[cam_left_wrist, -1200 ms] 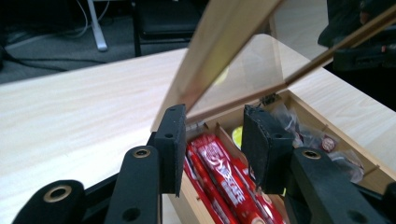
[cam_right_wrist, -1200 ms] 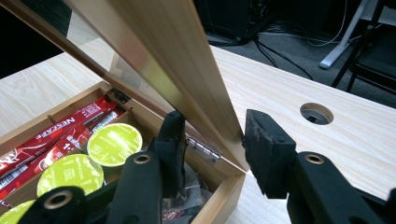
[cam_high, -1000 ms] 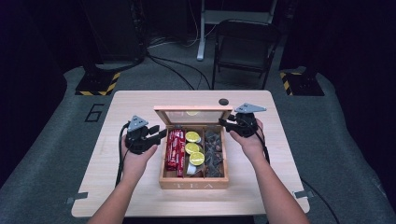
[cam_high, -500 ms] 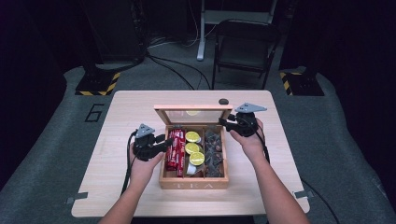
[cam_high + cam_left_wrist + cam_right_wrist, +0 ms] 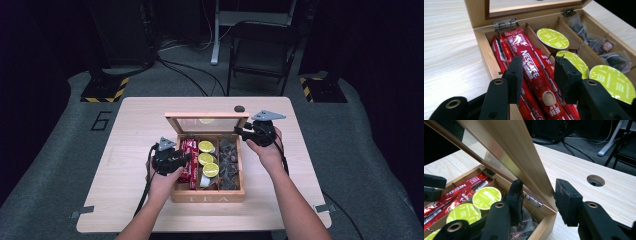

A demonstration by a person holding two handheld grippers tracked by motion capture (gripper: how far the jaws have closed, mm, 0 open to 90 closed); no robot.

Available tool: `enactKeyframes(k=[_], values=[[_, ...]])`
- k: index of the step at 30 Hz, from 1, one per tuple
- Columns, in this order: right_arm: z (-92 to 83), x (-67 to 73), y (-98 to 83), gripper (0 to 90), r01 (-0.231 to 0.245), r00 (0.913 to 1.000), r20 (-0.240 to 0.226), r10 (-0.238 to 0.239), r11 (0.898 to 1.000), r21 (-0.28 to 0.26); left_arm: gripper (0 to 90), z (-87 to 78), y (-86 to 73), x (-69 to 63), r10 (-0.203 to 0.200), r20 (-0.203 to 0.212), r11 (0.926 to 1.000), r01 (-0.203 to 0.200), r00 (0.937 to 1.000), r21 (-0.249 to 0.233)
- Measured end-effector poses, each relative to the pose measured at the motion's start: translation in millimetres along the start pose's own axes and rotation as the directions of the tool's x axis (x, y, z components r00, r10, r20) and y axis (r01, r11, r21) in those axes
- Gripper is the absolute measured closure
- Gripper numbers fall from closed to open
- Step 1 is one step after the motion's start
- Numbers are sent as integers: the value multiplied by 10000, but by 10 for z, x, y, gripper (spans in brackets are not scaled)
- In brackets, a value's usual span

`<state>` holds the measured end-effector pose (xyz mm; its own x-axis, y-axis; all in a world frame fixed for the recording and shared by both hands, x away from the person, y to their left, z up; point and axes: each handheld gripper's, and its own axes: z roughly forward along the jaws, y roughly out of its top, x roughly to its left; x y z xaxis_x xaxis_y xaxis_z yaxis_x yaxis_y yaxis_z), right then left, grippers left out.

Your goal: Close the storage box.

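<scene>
Holding three green capsules – perhaps five red sticks, tea box, both hand-held grippers unclenched.

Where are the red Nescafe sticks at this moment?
In the high view the red Nescafe sticks lie in the left compartment of the open wooden tea box, beside the green capsules, with the left claw open just above them.

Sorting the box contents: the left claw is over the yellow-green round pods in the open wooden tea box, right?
Not quite. The left claw is over the red Nescafe stick sachets, as the left gripper view shows; the yellow-green round pods sit one compartment over in the open wooden tea box.
</scene>
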<state>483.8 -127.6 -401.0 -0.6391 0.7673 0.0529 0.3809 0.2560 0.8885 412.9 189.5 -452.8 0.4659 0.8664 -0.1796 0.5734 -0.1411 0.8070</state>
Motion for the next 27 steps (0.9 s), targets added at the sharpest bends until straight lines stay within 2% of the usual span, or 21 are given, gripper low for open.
enactKeyframes(k=[5, 8, 12, 18, 22, 26, 27], values=[[2, -1, 1, 588, -73, 10000, -10, 73, 10000, 5, 607, 68, -26, -37, 0, -209, 9996, 6, 9998, 282], [1, -1, 1, 587, -61, 10000, -12, 61, 10000, 13, 612, 96, -43, -35, 275, -392, 9980, -252, 9989, 585], [2, -1, 0, 588, -35, 10000, 3, 35, 10000, -12, 626, 110, -42, -38, 346, -456, 9977, -318, 9984, 599], [2, -1, 0, 588, -22, 10000, 9, 22, 10000, -14, 726, 111, -44, -56, 358, -624, 9977, -321, 9974, 592], [0, 2, 0, 588, 10, 10000, 13, -10, 10000, 2, 816, 88, -35, -52, 398, -549, 9981, -370, 9977, 494], [1, 2, 0, 588, 4, 10000, 19, -4, 10000, -9, 844, 55, -21, -32, 392, -698, 9984, -363, 9968, 427], [2, 1, 0, 588, 18, 10000, 19, -18, 10000, -8, 844, 50, -21, -27, 266, -697, 9989, -239, 9972, 394]])
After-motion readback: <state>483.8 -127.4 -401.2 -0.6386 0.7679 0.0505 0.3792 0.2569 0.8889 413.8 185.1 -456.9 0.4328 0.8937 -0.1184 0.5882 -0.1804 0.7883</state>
